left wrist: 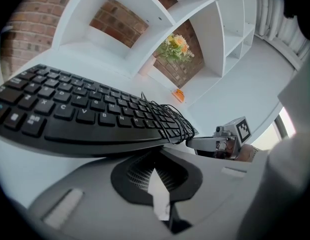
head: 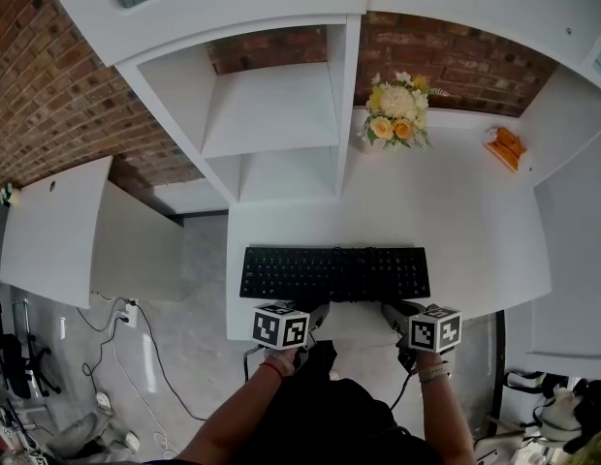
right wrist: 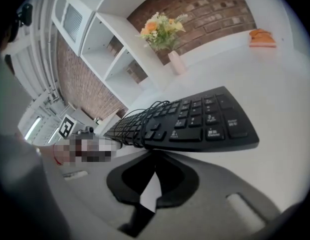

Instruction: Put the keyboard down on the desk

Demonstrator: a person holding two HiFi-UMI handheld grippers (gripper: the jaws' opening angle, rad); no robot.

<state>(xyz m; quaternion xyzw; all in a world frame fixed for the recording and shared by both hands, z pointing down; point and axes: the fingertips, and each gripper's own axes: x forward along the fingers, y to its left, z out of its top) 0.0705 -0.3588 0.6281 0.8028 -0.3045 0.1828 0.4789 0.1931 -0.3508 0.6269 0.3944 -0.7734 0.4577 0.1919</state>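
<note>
Risk, jaw tips: both grippers sit at the near edge of the long black plastic keyboard (head: 334, 273). That edge is near the front lip of the white desk (head: 446, 221). I judge a crooked pull-back could drag the board over the lip.
Risk, cable: the loose coil of thin black cable (left wrist: 167, 119) lies on the keys right by the tips and could snag one.
Left gripper (left wrist: 156, 159): the jaws are drawn together to a thin slit with white desk showing through it, and nothing is clamped. The tips are tucked at the keyboard's edge, but I cannot confirm contact.
Right gripper (right wrist: 154, 159): same reading, jaws together and empty, tips at the edge.
Keyboard: flat, keys up, across the desk's front.
Beyond: the yellow-and-white flower bunch (head: 395, 109) and the small orange object (head: 504, 146) are well apart from it.
Status: I judge the placement done, with only withdrawal left.
</note>
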